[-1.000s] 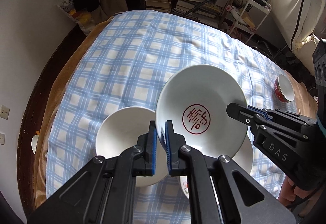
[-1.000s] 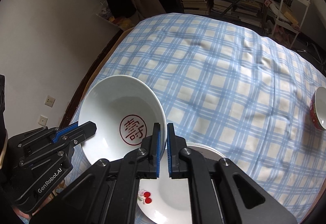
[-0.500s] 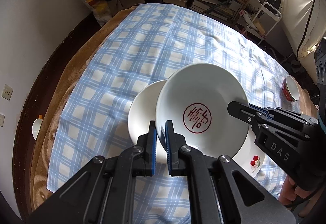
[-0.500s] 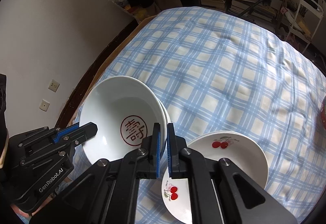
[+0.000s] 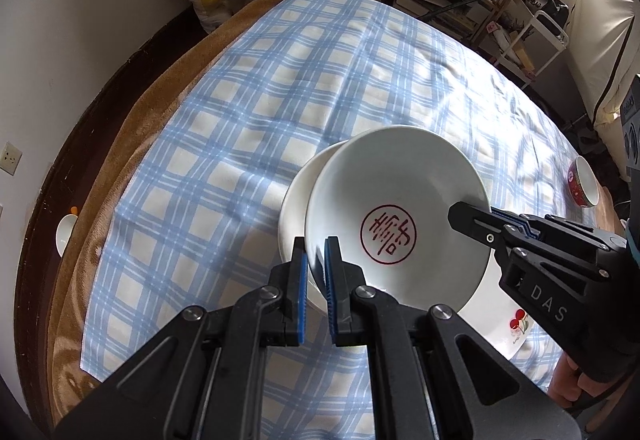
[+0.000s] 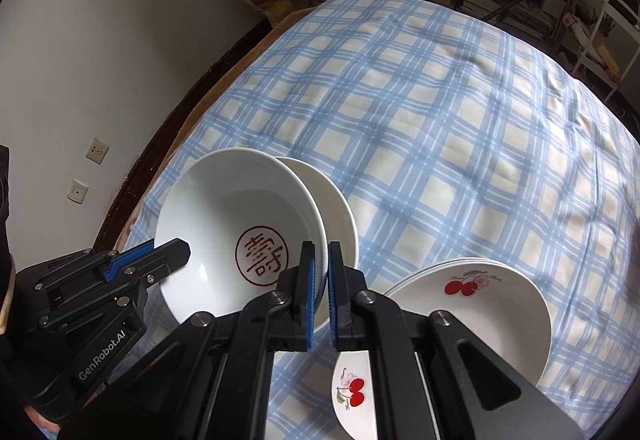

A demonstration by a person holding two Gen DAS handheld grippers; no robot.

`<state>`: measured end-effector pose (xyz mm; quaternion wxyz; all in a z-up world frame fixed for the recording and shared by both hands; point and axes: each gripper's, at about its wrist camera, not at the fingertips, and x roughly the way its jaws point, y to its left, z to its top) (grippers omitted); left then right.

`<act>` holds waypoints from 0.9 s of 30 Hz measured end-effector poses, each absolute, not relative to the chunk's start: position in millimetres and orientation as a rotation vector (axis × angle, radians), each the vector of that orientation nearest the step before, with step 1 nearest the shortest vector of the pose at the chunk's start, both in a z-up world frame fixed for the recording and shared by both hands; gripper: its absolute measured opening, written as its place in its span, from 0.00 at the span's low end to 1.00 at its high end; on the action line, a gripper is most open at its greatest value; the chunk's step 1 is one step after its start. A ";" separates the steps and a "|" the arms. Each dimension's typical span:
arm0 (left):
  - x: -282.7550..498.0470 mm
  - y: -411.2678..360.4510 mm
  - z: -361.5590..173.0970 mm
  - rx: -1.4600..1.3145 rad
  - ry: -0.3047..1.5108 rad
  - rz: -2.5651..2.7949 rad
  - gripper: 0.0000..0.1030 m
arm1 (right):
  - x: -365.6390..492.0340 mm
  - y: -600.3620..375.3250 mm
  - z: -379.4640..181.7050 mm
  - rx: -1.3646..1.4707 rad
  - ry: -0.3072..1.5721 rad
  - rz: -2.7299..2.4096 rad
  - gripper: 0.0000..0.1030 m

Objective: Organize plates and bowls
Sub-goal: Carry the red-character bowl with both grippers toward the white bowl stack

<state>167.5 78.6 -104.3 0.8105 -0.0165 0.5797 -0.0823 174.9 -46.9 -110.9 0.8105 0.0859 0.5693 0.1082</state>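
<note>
Two hand-held grippers, left (image 5: 316, 284) and right (image 6: 321, 284), are clamping opposite rims of the red-seal bowl (image 5: 394, 216), lowering it over the plain bowl (image 6: 336, 216); cherry plates (image 6: 472, 304) are sitting stacked, red bowl (image 5: 582, 187) remaining

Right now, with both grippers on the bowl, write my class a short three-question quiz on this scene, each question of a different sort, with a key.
1. True or false: the left gripper and the right gripper each clamp the rim of the bowl with the red seal character.
2. Multiple choice: what lies directly beneath the held bowl? A) a plain white bowl B) a saucepan C) a wooden tray
3. Fill in: the stacked plates beside the bowls carry a printed ______ motif.

Key: 1 true; 2 A; 3 cherry.
</note>
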 end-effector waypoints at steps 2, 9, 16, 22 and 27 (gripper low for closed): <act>168.7 77.7 -109.1 -0.034 1.248 -0.176 0.08 | 176.4 -46.4 -114.8 0.182 1.224 0.227 0.07; 173.7 74.8 -119.9 -0.023 1.268 -0.176 0.08 | 181.6 -45.7 -122.6 0.167 1.240 0.214 0.07; 178.8 76.0 -125.6 -0.030 1.284 -0.173 0.08 | 184.5 -44.7 -125.6 0.159 1.247 0.210 0.07; 179.6 75.6 -127.2 -0.027 1.287 -0.172 0.09 | 186.3 -44.5 -128.5 0.157 1.253 0.205 0.07; 180.6 74.9 -129.4 -0.025 1.289 -0.170 0.08 | 187.0 -44.5 -129.3 0.156 1.255 0.205 0.07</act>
